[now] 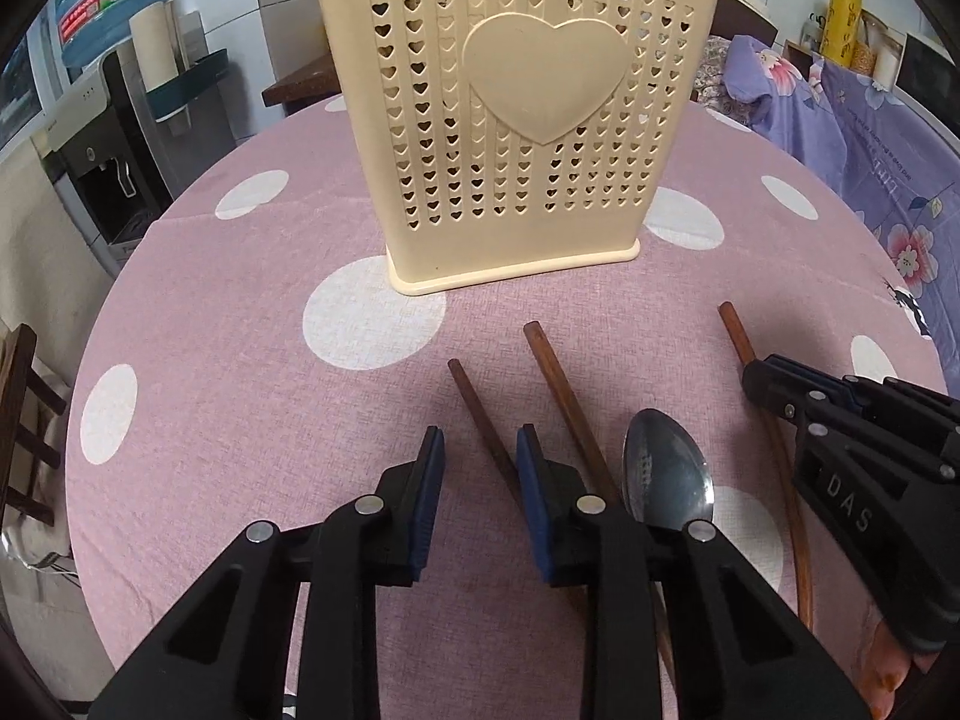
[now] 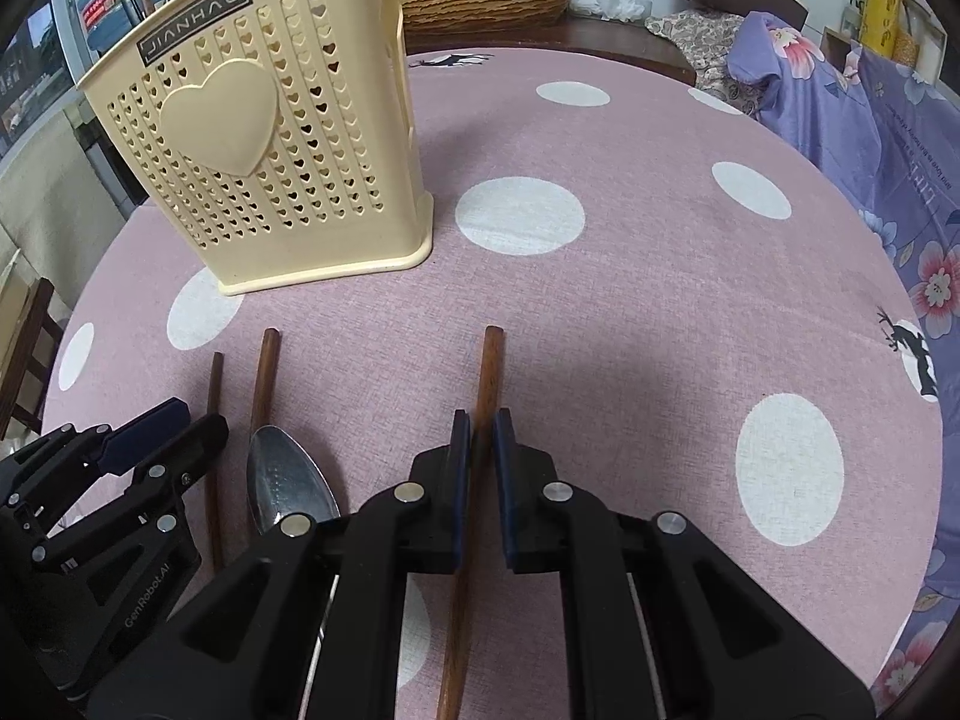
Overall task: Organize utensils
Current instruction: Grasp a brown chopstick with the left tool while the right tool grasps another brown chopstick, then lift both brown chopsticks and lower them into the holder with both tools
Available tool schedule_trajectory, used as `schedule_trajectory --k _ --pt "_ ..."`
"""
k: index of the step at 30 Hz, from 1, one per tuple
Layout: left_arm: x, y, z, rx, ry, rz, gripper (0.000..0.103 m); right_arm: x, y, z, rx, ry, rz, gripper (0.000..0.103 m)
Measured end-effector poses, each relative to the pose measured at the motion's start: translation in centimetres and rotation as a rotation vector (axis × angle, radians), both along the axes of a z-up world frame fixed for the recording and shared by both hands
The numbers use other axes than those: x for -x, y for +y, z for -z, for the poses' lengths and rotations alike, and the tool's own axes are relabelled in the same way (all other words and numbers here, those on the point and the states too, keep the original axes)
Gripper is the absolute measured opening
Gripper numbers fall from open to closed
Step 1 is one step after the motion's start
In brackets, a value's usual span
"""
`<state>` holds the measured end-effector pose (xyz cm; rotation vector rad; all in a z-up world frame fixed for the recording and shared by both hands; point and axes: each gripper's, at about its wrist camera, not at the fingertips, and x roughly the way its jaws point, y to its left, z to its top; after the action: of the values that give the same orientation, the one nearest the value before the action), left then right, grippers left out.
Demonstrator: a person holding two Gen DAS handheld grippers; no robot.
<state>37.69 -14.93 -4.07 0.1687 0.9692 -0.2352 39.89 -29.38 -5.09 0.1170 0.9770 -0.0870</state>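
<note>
Right fingers (image 2: 462,468) astride chopstick (image 2: 489,372)

Cream heart-perforated holder (image 1: 516,120) on a pink, white-dotted tablecloth (image 1: 240,360).

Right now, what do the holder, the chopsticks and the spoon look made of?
Holder: cream moulded plastic, matte, with heart-shaped cut-outs. Chopsticks: probably wood, reddish-brown with a dull sheen; could be lacquered. Spoon: metal, likely steel; the bowl reflects light.
</note>
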Motion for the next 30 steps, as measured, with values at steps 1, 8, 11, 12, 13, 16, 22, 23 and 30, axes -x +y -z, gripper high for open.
schedule_trajectory --k 1,8,11,12,13,16,22,23,30 --pt "-0.1 -0.1 0.0 0.000 0.003 -0.003 0.028 0.0 0.1 0.0 0.003 0.001 0.006 0.009" --pt "0.3 -0.7 0.2 0.002 -0.019 -0.012 0.025 0.0 0.4 0.0 0.022 -0.008 0.015 0.009" --pt "0.6 -0.9 0.2 -0.012 -0.032 -0.008 0.011 -0.1 0.6 0.0 0.045 -0.014 0.011 0.009" --pt "0.7 -0.9 0.2 -0.014 -0.034 -0.004 0.011 -0.1 0.6 0.0 0.044 -0.015 0.012 0.009" --pt "0.7 -0.8 0.2 -0.013 -0.037 0.001 0.011 -0.1 0.5 0.0 0.041 -0.015 0.012 0.009" --pt "0.7 -0.2 0.1 0.012 -0.030 0.013 0.009 0.0 0.3 0.0 0.029 -0.020 0.005 0.008" --pt "0.2 0.5 0.1 0.086 0.000 0.003 0.007 0.1 -0.3 0.0 -0.041 -0.034 0.009 0.008" --pt "0.2 0.5 0.0 0.094 0.001 0.006 0.007 0.1 -0.4 -0.1 -0.051 -0.037 0.004 0.008" --pt "0.9 1.0 -2.2 0.168 -0.044 0.010 0.007 1.0 -1.1 -2.0 -0.118 -0.104 -0.014 0.008"
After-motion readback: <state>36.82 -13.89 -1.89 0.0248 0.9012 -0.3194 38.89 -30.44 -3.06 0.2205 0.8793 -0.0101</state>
